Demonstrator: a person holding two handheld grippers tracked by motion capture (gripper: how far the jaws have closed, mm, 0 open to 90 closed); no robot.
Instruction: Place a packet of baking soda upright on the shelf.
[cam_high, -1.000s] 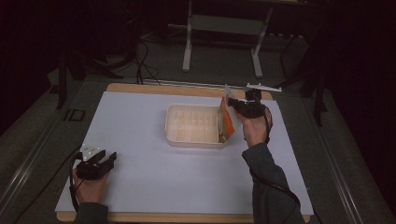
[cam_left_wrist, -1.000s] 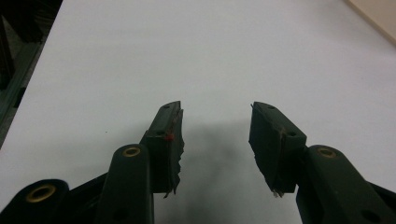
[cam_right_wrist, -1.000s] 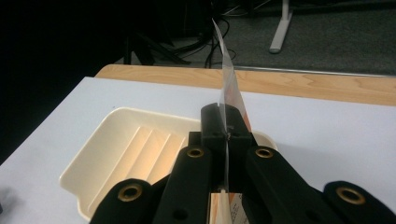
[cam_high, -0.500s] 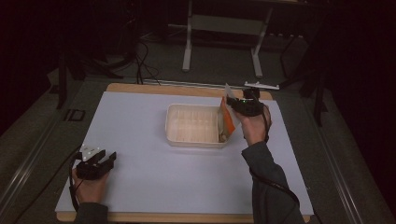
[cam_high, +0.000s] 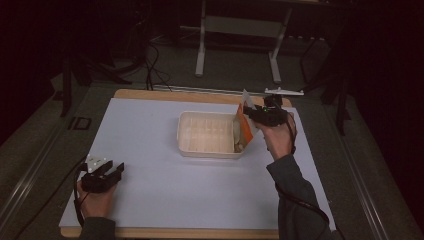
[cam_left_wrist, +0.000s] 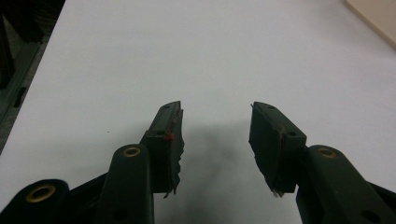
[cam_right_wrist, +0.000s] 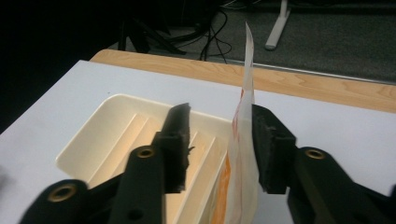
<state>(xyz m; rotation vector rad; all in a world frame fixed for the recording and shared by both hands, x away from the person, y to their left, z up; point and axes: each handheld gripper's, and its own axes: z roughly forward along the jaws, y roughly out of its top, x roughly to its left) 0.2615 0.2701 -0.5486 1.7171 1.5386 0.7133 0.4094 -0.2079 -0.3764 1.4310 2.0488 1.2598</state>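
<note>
The right gripper (cam_high: 248, 114) hangs over the right end of the cream tray (cam_high: 207, 150), jaws spread around an upright orange-and-white packet (cam_high: 243, 129) standing in it. The left gripper (cam_high: 114, 171) rests spread at the table's (cam_high: 150, 125) near left corner.

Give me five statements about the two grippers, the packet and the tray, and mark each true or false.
1. The right gripper has its jaws apart, with the orange-and-white flat packet between them. True.
2. The packet lies flat on the white table. False: it stands on edge at the cream plastic tray's right end.
3. The left gripper holds a packet. False: its open jaws hold nothing.
4. The tray has ridges inside. True.
5. The left gripper touches the tray. False: it is far away, near the table's front left corner.
</note>
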